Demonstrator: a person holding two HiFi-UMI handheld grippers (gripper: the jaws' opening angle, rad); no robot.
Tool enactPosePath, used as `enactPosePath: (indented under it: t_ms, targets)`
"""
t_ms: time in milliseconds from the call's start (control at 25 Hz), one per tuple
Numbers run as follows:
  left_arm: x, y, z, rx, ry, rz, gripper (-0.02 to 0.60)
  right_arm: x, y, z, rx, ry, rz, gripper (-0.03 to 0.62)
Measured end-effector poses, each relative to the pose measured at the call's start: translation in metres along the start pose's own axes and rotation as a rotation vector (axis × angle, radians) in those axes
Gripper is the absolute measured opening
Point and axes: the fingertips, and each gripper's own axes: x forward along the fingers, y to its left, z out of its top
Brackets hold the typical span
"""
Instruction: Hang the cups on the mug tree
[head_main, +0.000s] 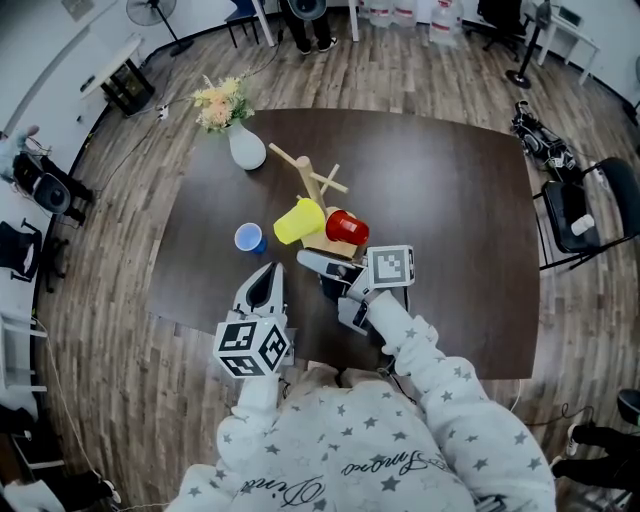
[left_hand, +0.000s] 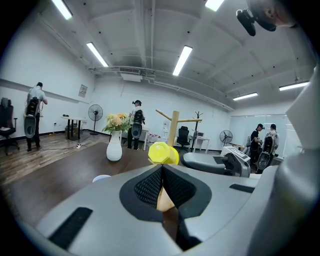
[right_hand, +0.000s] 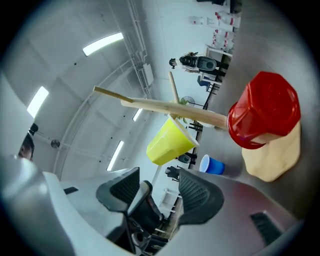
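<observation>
Head view shows dark table (head_main: 450, 200) on wood floor (head_main: 120, 400); left fingers (left_hand: 149, 188) pressed together, right fingers (right_hand: 201, 194) spread.

- Jaws of the left gripper (left_hand: 162, 172) were pressed together, nothing between them.
- The yellow cup (left_hand: 163, 153) sat against the mug tree (left_hand: 173, 127) (just past the jaws).
- The flower vase (left_hand: 114, 148) stood farther left.
</observation>
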Motion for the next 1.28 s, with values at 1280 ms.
enactPosePath:
  t_ms: [1280]
  targets:
    - [-0.009, 0.039, -0.024, -0.046, 0.001, -0.058, 0.025, 0.006, -0.016, -0.034, -0.687, 0.072, -0.495, 0.018]
